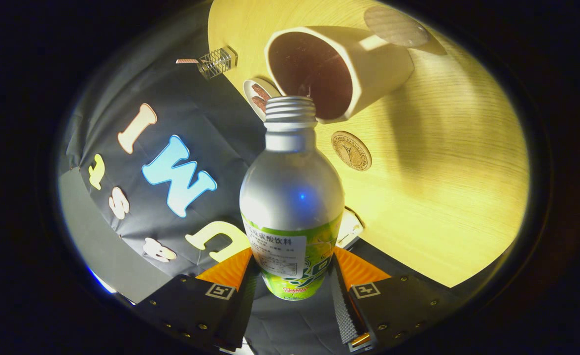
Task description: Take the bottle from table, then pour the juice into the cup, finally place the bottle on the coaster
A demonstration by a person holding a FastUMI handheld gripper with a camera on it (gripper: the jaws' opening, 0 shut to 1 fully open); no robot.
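My gripper (293,268) is shut on the lower, green-labelled part of a silver metal bottle (292,192), both fingers pressing its sides. The bottle is uncapped and tipped over, and its threaded mouth (290,108) reaches the rim of a white cup (368,74) with a dark inside. The cup stands on the light wooden table (442,187) just beyond the bottle. A small round brown coaster (351,150) with an embossed mark lies on the table beside the bottle's neck. I cannot tell whether liquid is flowing.
A larger round grey-brown disc (395,25) lies beyond the cup by its handle. A small white dish (259,96) with brown pieces and a wire basket (216,61) sit near the table's edge. A white object (351,228) shows behind the bottle.
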